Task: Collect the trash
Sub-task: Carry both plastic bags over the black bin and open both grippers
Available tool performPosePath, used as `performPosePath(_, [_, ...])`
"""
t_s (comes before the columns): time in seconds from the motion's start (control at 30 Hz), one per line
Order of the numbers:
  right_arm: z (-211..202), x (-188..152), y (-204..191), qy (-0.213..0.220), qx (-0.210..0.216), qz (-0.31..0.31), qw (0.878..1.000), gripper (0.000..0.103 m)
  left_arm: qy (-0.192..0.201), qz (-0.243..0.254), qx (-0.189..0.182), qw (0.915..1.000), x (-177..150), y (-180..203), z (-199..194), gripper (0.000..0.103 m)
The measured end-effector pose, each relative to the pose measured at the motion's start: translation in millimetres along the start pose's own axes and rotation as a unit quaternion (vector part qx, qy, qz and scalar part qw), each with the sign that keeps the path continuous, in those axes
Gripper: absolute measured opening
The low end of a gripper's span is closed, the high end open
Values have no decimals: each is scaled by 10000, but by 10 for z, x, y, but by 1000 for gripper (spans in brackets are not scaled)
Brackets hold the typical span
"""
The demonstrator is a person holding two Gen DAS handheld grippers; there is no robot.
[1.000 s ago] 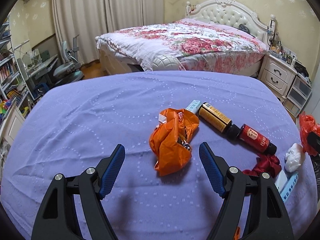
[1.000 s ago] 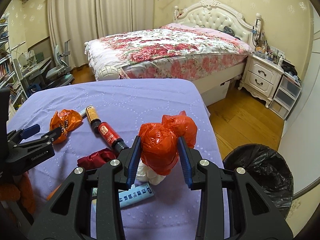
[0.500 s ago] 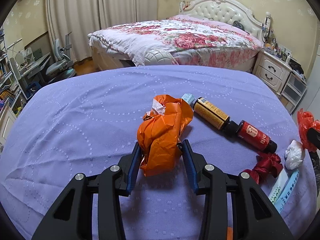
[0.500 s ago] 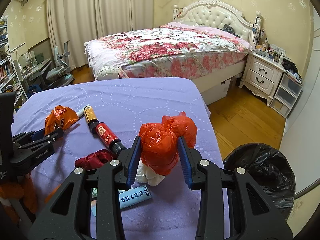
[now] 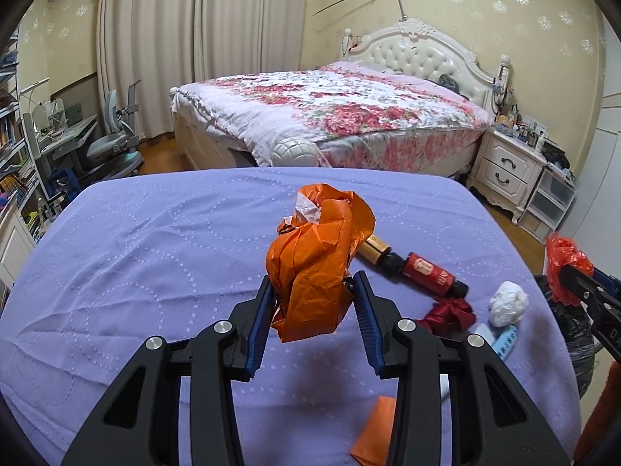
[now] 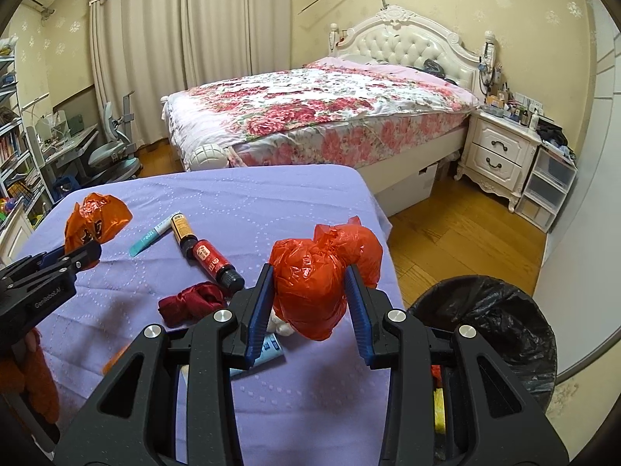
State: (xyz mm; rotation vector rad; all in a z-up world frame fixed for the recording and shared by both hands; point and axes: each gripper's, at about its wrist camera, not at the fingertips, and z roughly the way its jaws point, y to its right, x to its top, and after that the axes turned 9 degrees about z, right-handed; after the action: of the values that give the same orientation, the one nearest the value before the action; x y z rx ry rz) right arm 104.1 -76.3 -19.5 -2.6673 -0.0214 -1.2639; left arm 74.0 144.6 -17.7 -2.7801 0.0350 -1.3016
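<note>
The left gripper (image 5: pixel 313 298) has its jaws clenched on a crumpled orange wrapper (image 5: pixel 316 268), which hangs between the blue pads, lifted clear of the desk (image 5: pixel 155 240) with its lilac cloth. From the right wrist view the same wrapper (image 6: pixel 95 223) sits above the tip of the left gripper (image 6: pixel 83 254) at the left edge, over the cloth.

The right gripper (image 6: pixel 308 301) has its jaws grasping a red plastic bag (image 6: pixel 316 279), knotted and bulging, held above the near right corner of the desk. Just right of that corner, on the wooden floor, stands a trash bin (image 6: pixel 500 318) lined with a black bag, its mouth open.

More litter lies on the cloth. A dark bottle with a gold label (image 6: pixel 182 229) and a dark bottle with a red label (image 6: pixel 211 262) lie end to end, running diagonally across the middle. A teal and white tube (image 6: pixel 149 235) lies just left of the gold one. A crumpled dark red cloth (image 6: pixel 192 303) lies near the red bottle's cap. A white wad (image 5: pixel 506 303) rests beside a light blue packet (image 5: pixel 504 339) near the right edge of the desk. An orange scrap (image 5: pixel 374 437) lies flat close to the near edge, under the left gripper.

Beyond the desk stands a bed (image 5: pixel 333 112) with a floral quilt and a white nightstand (image 5: pixel 504 165) to its right.
</note>
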Motion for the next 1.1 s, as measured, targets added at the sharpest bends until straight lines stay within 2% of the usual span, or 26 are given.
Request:
performPosePath(0.27, [-181, -163, 215, -2, -227, 83, 9997, 36, 113, 198, -234, 9995, -77, 297, -179, 41])
performPosePath(0.63, [-415, -333, 827, 21, -733, 473, 9962, 36, 218, 737, -793, 9939, -120, 1064, -269, 41])
performPosePath(0.93, [-424, -421, 1329, 15, -1163, 735, 9905, 36, 180, 1179, -1188, 9857, -101, 1749, -159, 41])
performPosePath(1.1, [-388, -465, 1577, -3, -1288, 943, 9872, 36, 119, 1436, -1255, 9816, -81, 2076, -8, 41])
